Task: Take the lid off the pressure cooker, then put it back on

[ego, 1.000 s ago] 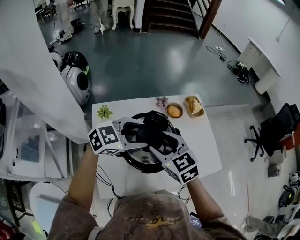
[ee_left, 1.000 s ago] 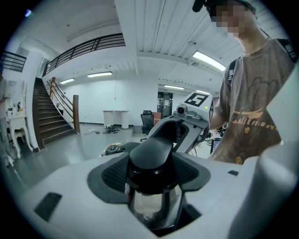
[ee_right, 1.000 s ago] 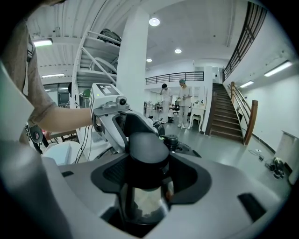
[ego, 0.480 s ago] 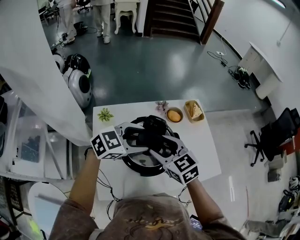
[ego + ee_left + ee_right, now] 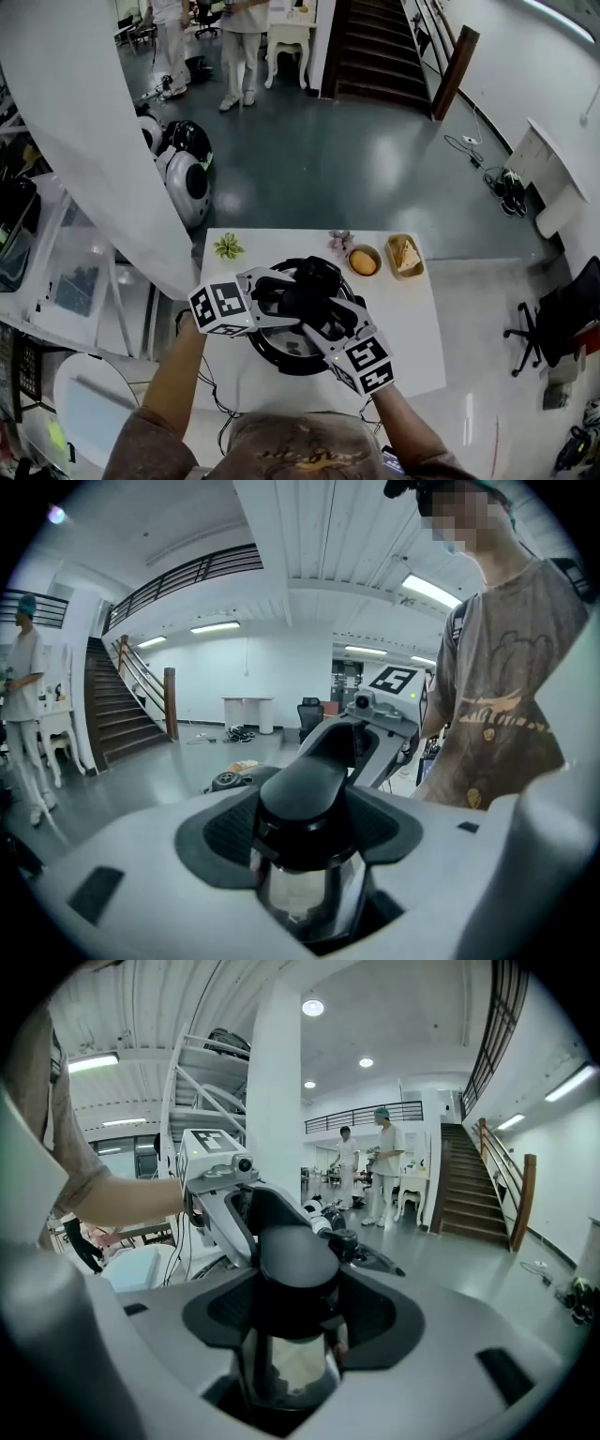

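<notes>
The black and steel pressure cooker [image 5: 281,354] stands in the middle of the white table [image 5: 417,323]. Its lid carries a black handle [image 5: 306,294] on a shiny steel stem. My left gripper [image 5: 281,292] comes in from the left and is shut on that handle [image 5: 305,785], with its pads against both sides. From the right, my right gripper [image 5: 324,309] is shut on the same handle [image 5: 298,1262]. Each gripper view shows the other gripper just beyond the handle. Whether the lid sits on the pot or just above it is hidden by the grippers.
At the table's far edge stand a small green plant [image 5: 228,247], a pink flower [image 5: 339,242], an orange bowl [image 5: 363,262] and a wooden tray of bread [image 5: 405,254]. A white pillar [image 5: 112,169] rises at the left. People stand far off near the stairs [image 5: 246,37].
The head view has tilted up, so more of the room shows. Both grippers keep their hold on the lid's handle and have not visibly moved.
</notes>
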A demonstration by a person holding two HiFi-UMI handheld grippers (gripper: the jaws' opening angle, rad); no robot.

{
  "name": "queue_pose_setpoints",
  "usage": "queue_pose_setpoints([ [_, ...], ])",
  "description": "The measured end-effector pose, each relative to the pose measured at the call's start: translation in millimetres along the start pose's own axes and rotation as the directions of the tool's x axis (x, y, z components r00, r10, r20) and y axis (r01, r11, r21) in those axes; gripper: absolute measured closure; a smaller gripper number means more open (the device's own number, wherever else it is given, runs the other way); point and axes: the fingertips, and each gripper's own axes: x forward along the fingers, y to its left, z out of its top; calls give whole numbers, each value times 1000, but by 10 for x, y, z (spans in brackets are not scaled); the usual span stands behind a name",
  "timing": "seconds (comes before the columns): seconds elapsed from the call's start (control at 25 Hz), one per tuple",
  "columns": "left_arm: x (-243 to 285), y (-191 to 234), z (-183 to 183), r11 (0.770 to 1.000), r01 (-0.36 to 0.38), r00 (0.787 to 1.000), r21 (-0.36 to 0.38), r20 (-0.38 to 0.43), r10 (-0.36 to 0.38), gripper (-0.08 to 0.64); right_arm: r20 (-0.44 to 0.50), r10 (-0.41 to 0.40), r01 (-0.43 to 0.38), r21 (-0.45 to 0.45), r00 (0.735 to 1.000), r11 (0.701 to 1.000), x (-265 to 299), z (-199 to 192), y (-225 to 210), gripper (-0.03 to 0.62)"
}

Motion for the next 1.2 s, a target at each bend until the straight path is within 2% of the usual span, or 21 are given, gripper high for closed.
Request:
queue_pose_setpoints([
  [0.2,20,12,1,994,-101,995,-43,-3,101,273,4,89,-89,-50,996,995,0,-11,-51,336],
  [0.48,-6,0,-23,965,-238,971,-106,-7,239,272,-6,217,-217,-117,976,969,30,-9,-51,336],
  [0.68,-24,14,-44,928,-342,939,-148,-15,344,273,-18,309,-307,-170,951,936,71,-2,-68,336],
  [0.92,-45,-4,-59,871,-453,890,-191,-31,455,273,-37,409,-407,-225,912,885,90,-1,-66,336],
  [1.08,-60,-4,-44,840,-505,860,-201,-37,509,273,-40,443,-439,-243,896,865,100,14,-71,336],
  [1.2,-78,0,-57,819,-533,842,-211,-41,538,273,-36,445,-439,-253,895,862,111,27,-70,336],
])
